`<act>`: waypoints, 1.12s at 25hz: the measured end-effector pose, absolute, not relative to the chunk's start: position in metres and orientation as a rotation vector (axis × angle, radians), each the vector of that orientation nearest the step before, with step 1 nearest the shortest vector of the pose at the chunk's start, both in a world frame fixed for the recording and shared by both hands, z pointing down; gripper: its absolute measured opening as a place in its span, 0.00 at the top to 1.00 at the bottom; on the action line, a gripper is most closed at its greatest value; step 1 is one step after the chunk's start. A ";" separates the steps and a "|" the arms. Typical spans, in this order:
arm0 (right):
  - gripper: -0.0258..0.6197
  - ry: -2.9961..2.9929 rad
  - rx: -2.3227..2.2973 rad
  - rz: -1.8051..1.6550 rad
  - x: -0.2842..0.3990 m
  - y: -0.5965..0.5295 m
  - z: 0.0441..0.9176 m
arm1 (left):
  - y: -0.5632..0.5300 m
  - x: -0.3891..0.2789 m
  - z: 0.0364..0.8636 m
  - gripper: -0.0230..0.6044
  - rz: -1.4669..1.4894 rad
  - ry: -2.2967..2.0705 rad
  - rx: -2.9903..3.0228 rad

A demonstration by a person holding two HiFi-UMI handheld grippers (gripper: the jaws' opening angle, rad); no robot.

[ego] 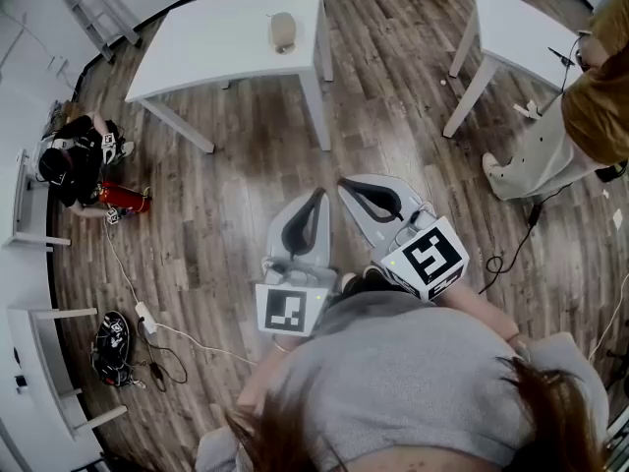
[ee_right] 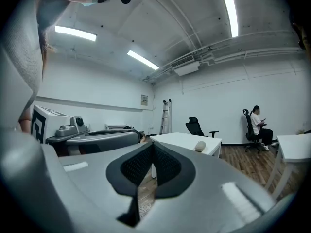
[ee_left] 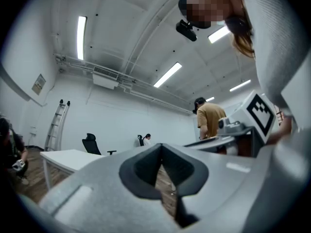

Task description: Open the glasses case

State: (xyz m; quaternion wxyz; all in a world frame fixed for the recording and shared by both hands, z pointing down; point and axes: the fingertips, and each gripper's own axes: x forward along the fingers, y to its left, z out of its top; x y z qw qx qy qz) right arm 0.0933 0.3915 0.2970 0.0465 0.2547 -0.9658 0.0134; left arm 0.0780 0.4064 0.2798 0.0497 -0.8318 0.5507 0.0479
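Note:
A small beige glasses case (ego: 283,30) lies on the white table (ego: 206,42) at the far side of the room; in the right gripper view the case (ee_right: 199,146) shows as a pale lump on that table (ee_right: 182,141). My left gripper (ego: 318,195) and right gripper (ego: 344,183) are held side by side near my body, well short of the table. Both are shut with nothing between the jaws. In the left gripper view my left gripper (ee_left: 162,145) points at the far wall. My right gripper (ee_right: 152,143) points level toward the table.
A second white table (ego: 521,28) stands at the right, with a person in a tan top (ego: 600,106) beside it. Another person (ego: 74,160) crouches at the left near a red object (ego: 126,198). Cables (ego: 147,318) lie on the wooden floor. A ladder (ee_right: 165,115) leans on the wall.

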 end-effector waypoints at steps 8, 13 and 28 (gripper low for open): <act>0.96 -2.967 0.778 0.044 0.093 0.392 0.294 | 0.406 0.076 0.281 0.97 0.148 1.691 -2.524; 0.95 -2.987 0.788 0.061 0.098 0.391 0.291 | 0.404 0.081 0.282 0.97 0.160 1.680 -2.532; 0.96 -2.994 0.751 0.047 0.118 0.384 0.297 | 0.404 0.084 0.293 0.97 0.162 1.799 -2.468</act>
